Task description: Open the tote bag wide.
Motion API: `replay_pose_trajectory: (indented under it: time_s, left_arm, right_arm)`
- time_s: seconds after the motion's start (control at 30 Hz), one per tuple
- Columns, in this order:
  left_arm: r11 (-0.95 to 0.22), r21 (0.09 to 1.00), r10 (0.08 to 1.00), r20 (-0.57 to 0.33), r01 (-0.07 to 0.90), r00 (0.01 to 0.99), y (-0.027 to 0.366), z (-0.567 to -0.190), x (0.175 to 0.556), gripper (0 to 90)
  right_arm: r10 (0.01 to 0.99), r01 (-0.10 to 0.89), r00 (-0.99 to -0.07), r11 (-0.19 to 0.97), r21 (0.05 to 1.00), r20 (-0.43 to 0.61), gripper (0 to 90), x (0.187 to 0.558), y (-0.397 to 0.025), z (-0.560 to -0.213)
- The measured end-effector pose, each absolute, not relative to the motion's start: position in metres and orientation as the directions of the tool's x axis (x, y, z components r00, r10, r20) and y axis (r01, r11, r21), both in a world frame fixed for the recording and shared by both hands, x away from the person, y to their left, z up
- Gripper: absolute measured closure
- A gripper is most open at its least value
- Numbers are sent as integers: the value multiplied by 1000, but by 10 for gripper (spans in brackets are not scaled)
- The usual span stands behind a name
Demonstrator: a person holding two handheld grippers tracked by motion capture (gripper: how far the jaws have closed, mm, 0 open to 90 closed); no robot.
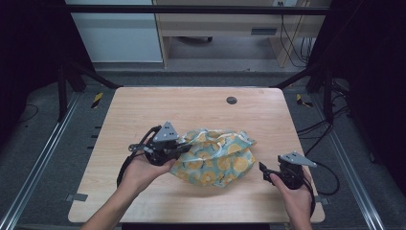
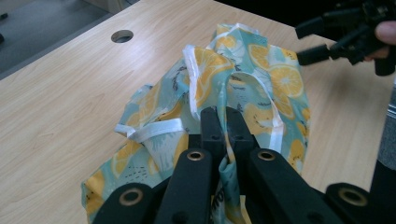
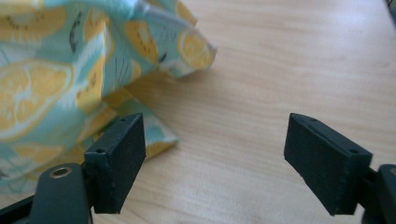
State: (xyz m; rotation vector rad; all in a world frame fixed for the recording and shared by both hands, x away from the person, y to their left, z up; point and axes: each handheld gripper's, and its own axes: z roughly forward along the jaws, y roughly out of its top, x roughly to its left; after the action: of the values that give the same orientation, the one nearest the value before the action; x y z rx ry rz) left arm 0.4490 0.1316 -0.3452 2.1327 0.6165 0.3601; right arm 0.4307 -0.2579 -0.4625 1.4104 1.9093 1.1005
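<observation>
A crumpled cloth bag (image 1: 215, 158) with a teal ground, yellow lemon slices and white trim lies in the middle of the wooden table (image 1: 143, 110). My left gripper (image 1: 181, 149) sits at the bag's left edge, shut on a fold of the fabric (image 2: 226, 144); in the left gripper view the bag (image 2: 243, 79) rises ahead of the jaws. My right gripper (image 1: 262, 171) rests near the table's front right, open, a short way right of the bag. In the right gripper view its jaws stand wide apart around bare wood (image 3: 215, 158), with the bag (image 3: 70, 74) at the left.
A round cable hole (image 1: 231, 100) sits near the table's far edge. Metal frame rails run along both sides of the table, cables lie on the floor at the right, and a desk stands beyond the far edge.
</observation>
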Motion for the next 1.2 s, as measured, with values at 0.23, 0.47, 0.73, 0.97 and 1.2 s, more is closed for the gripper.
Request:
replay_pose_trajectory:
  time_s: [0.23, 0.47, 0.73, 0.97, 1.2]
  left_arm:
    - [-513, 814, 527, 48, 273, 848, 141, -361, 423, 888]
    - [-498, 827, 513, 40, 260, 857, 146, -369, 407, 888]
    - [-494, 829, 511, 35, 261, 859, 154, -380, 396, 887]
    - [-498, 822, 499, 12, 275, 867, 159, -396, 386, 887]
    - [-516, 807, 470, -13, 287, 883, 160, -413, 378, 887]
  right_arm:
    - [928, 412, -371, 146, 899, 20, 301, 434, -247, -424]
    - [891, 351, -454, 193, 916, -14, 363, 438, -226, -389]
    - [855, 310, -517, 238, 920, -47, 415, 440, -204, -366]
    - [829, 297, -554, 279, 913, -74, 478, 442, -190, -361]
    - [820, 296, -566, 296, 908, -83, 496, 442, -183, -360]
